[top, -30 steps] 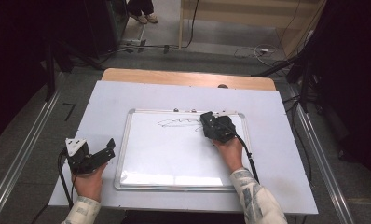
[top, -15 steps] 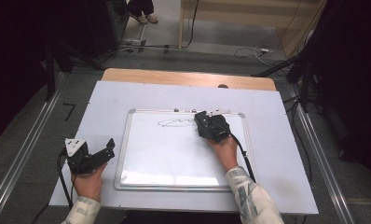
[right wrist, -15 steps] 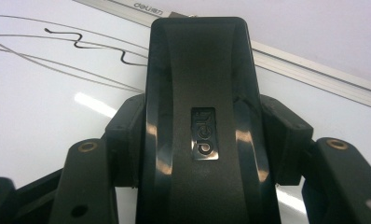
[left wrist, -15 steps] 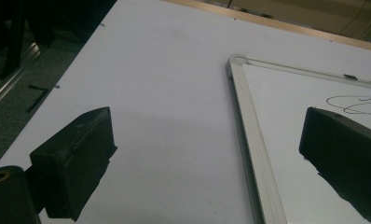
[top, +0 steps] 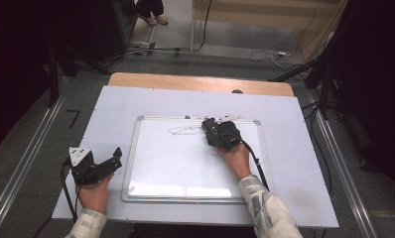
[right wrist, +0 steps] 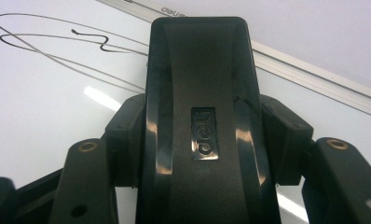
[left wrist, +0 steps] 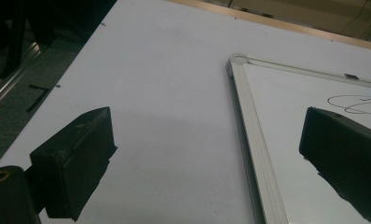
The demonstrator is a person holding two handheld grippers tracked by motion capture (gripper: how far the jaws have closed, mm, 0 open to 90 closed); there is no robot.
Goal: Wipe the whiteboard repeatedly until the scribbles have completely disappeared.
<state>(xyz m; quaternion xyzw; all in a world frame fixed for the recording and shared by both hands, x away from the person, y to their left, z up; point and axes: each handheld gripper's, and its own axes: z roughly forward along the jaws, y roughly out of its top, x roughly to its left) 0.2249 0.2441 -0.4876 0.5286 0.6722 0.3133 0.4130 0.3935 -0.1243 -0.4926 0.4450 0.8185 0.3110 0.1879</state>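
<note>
The right gripper [top: 211, 130] is pinching a black eraser [right wrist: 200, 116] between its jaws and pressing it flat on the whiteboard [top: 185, 168], just beside the looping pen scribble [top: 184, 130] near the whiteboard's far edge. Held face-down like that, right at the end of the line, the eraser seems set to wipe the scribble off. In the right gripper view the eraser is covering the stretch of whiteboard beneath it, so whether more ink lies under it cannot be told, and the scribble's left end is running out of the picture.

The left gripper [top: 117, 157] is resting on the white counter [top: 111, 106] just off the whiteboard's left frame, jaws spread wide and holding nothing; it appears parked there, clear of the wiping. In the left gripper view only the whiteboard's near corner and a bit of the scribble [left wrist: 356, 103] are showing, the rest being cut off by the right-hand jaw.
</note>
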